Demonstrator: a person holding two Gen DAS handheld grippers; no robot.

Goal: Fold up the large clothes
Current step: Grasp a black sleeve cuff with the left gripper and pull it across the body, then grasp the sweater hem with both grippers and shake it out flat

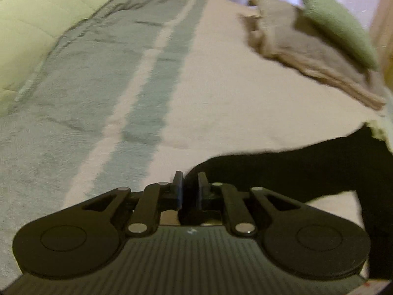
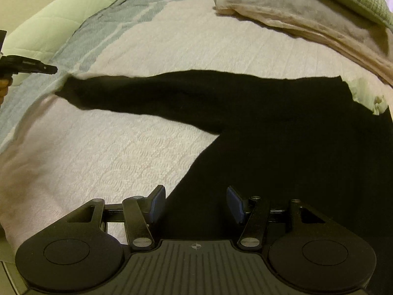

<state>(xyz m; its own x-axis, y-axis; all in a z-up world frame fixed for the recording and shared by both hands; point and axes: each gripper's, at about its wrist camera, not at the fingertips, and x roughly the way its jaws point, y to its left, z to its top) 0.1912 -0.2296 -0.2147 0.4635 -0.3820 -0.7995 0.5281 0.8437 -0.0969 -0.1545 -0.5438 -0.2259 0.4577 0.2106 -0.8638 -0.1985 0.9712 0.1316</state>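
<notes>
A black long-sleeved garment (image 2: 282, 135) lies spread on the bed, one sleeve (image 2: 137, 98) stretched out to the left. My left gripper (image 1: 190, 184) is at the cuff end of that sleeve (image 1: 282, 169). Its jaws stand nearly together with dark cloth between them. In the right wrist view the same left gripper (image 2: 52, 69) shows at the far left, by the cuff. My right gripper (image 2: 194, 204) hovers open over the garment's lower left edge, one blue-padded finger (image 2: 157, 204) over the blanket, the other over black cloth.
The bed is covered by a cream blanket (image 2: 110, 152) with grey-blue stripes (image 1: 81, 73). A folded beige cloth (image 1: 307, 49) and a green cushion (image 1: 339, 22) lie at the far right. A pale green quilt (image 1: 32, 24) borders the left side.
</notes>
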